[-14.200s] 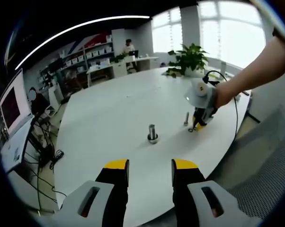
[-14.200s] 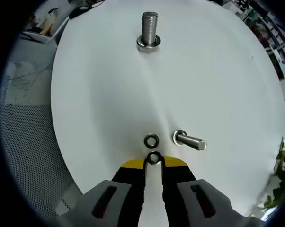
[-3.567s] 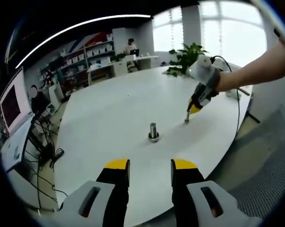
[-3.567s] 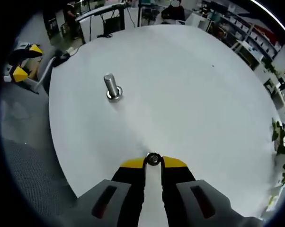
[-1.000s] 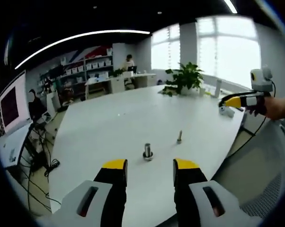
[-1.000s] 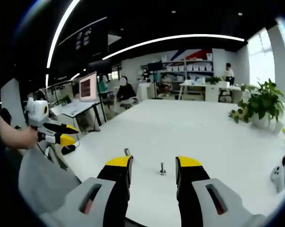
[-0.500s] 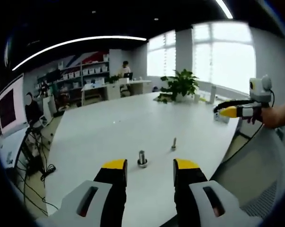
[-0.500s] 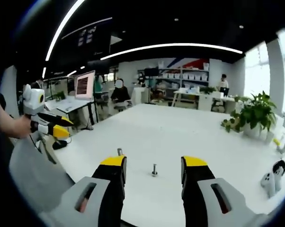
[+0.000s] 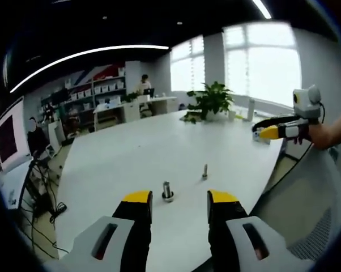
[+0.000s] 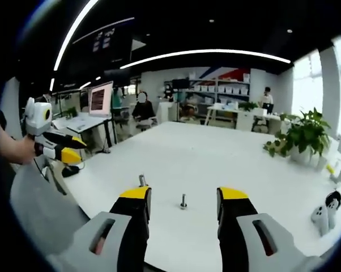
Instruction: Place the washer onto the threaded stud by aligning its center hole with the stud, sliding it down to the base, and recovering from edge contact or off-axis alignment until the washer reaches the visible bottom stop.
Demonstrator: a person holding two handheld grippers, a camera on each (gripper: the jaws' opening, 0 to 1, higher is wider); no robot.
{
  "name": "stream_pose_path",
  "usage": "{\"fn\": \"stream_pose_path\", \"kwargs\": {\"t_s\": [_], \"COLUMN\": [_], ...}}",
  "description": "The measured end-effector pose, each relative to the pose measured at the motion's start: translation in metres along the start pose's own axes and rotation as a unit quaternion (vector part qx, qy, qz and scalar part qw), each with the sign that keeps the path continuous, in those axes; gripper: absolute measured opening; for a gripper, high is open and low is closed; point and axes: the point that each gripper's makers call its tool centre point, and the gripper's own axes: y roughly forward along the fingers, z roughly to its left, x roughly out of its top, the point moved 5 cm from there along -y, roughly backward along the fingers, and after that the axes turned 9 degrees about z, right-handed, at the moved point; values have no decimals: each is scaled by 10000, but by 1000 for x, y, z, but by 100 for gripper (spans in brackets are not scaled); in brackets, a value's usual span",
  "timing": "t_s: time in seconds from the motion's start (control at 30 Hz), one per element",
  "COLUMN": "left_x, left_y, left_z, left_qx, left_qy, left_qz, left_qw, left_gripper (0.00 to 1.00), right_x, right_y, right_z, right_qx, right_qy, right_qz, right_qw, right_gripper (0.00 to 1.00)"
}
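A thick threaded stud (image 9: pixel 167 191) stands upright on the white round table (image 9: pixel 131 153), with a thin stud (image 9: pixel 204 171) upright to its right. The thin stud's foot looks slightly wider, but it is too small to make out a washer. My left gripper (image 9: pixel 179 198) is open and empty, held back above the table's near edge. My right gripper (image 10: pixel 184 194) is also open and empty, with the thin stud (image 10: pixel 183 201) far beyond its gap and the thick stud (image 10: pixel 141 180) to the left. Each gripper shows in the other's view, hand-held off the table: right gripper (image 9: pixel 275 127), left gripper (image 10: pixel 60 148).
A mesh chair (image 9: pixel 306 198) stands near the table edge below the right gripper. A potted plant (image 9: pixel 211 99) sits at the table's far side, and a white controller (image 10: pixel 329 205) lies at its right edge. Desks, monitors, shelves and people are in the background.
The right gripper, earlier shut on the washer at the thin stud, is now open, empty and drawn back from the table. In the last second both views only drift slightly.
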Motion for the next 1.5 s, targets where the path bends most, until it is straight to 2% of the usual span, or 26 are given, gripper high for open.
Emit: {"fn": "stream_pose_path", "kwargs": {"t_s": [0.53,0.83,0.97,1.13,1.3,1.5], "left_x": [-5,-5,-8,-3,-7,-4], "left_y": [2,4,4,2,3,2], "left_z": [4,1,4,5,6,4], "left_qx": [150,108,136,179,190,191], "left_qy": [-72,-2,-90,-123,-114,-52], "left_qz": [137,203,245,115,209,147], "left_qw": [9998,9997,9996,9997,9995,9997], "left_gripper": [37,37,37,37,37,37], "right_x": [-5,-8,-10,-10,-11,-11], "right_y": [3,4,4,5,6,7], "right_z": [-2,-4,-2,-3,-4,-2], "right_qx": [-8,-19,-32,-12,-26,-13], "right_qy": [-60,-39,-62,-81,-97,-178], "right_qz": [187,235,294,299,331,348], "right_qw": [9998,9997,9995,9995,9994,9992], "right_gripper": [49,49,49,49,49,49]}}
